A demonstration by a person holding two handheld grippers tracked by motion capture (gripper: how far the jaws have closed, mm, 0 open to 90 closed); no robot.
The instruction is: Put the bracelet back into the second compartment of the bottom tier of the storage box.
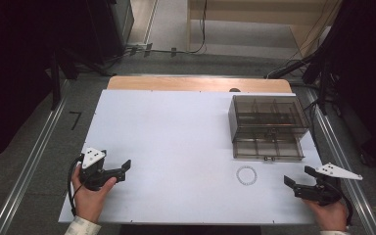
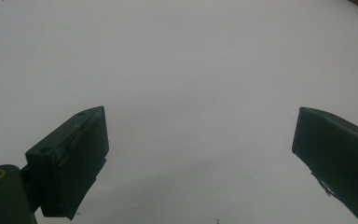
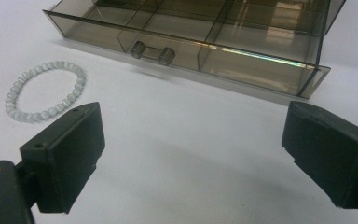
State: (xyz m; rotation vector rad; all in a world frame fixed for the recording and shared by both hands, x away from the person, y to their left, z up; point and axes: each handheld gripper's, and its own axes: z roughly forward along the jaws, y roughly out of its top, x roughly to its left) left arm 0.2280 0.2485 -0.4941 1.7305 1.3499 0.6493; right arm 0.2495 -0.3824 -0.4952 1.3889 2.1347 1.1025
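Bracelet (image 1: 246,175) seen loose on table (image 1: 166,147) before drawer (image 1: 267,148), already pulled open. Left tongs (image 1: 120,169) and right tongs (image 1: 298,177) held spread, empty; nothing judged stowed yet.

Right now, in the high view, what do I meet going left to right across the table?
Left tongs, open → bead bracelet → right tongs, open. The smoky plastic drawer box, its drawer pulled out, sits farther back, above the bracelet and overlapping it in this order.

Hand-held gripper (image 3: 191,154) jaws apart; bead bracelet (image 3: 44,91) near seemingly pulled-out drawer (image 3: 186,42).
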